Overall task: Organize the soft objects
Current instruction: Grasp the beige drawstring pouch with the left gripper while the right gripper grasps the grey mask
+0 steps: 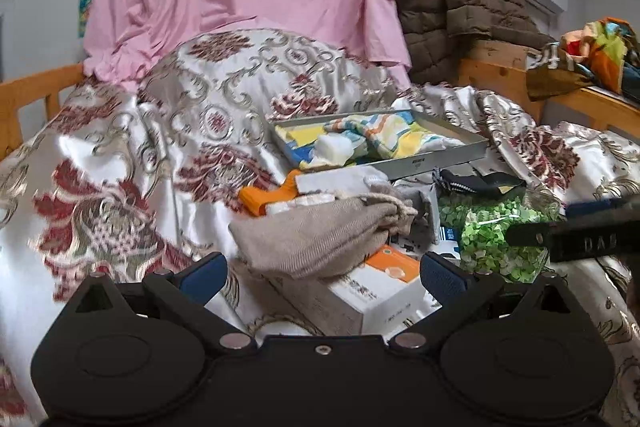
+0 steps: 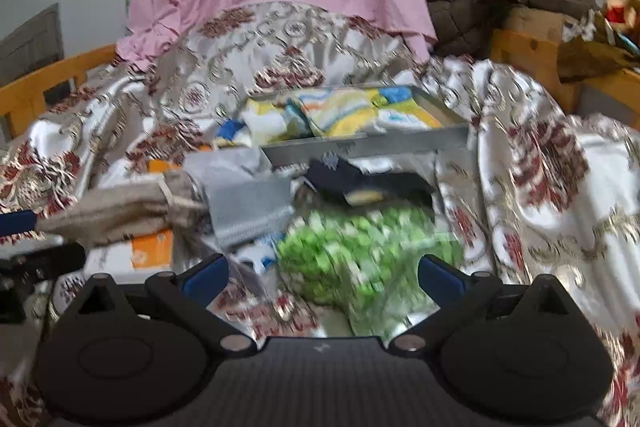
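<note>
Both hand-held grippers wide open, L (image 1: pixel 322 273) & R (image 2: pixel 322 273), holding nothing.

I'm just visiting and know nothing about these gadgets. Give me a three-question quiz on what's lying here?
1. True or false: the left gripper stands open with nothing between its jaws.
2. What lies in the grey tray? A) a striped colourful cloth B) shoes C) books
3. Fill in: the clear bag in front of the right gripper holds ___ pieces.

Key: 1 true; 2 A; 3 green.
</note>
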Tool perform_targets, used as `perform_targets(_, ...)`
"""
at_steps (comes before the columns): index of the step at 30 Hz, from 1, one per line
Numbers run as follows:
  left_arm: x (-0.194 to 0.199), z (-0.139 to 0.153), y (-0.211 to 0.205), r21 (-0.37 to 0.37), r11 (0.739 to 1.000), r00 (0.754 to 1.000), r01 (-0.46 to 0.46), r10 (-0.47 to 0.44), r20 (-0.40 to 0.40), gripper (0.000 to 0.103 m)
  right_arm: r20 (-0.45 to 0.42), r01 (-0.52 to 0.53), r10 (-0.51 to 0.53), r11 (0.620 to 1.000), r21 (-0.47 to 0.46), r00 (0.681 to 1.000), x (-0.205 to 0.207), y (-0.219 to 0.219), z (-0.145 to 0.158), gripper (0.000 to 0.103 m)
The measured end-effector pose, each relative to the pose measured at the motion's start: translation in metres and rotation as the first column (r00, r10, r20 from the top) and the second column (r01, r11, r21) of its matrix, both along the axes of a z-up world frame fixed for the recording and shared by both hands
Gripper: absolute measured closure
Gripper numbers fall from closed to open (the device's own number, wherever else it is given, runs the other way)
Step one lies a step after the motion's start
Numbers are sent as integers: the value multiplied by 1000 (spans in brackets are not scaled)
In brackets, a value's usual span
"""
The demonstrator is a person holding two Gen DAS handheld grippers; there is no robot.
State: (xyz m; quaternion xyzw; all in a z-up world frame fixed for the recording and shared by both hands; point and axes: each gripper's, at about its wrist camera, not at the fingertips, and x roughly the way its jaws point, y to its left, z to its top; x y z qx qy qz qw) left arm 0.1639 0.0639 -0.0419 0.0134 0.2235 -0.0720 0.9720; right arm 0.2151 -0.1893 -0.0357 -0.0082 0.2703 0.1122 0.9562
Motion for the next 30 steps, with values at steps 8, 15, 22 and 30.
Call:
perform_targets(8, 18, 4, 8, 91, 990, 993, 108, -111, 28, 1, 21, -131, 132, 991, -43, 991, 30, 25, 12, 0)
perform_targets(15, 42, 5, 14, 111, 969, 975, 222, -221, -18, 1, -9, -246, 250, 948, -202, 968, 57, 56, 10, 0)
perform_targets(22, 61, 4, 7, 137, 944, 954, 300, -295, -56, 6, -58, -330, 331, 874, -356, 942, 73, 78, 0, 0)
perform_targets(30, 67, 1, -4, 188, 918, 936, 348, -331, -118, 19, -91, -353, 346, 854, -381, 934, 89, 84, -2, 4)
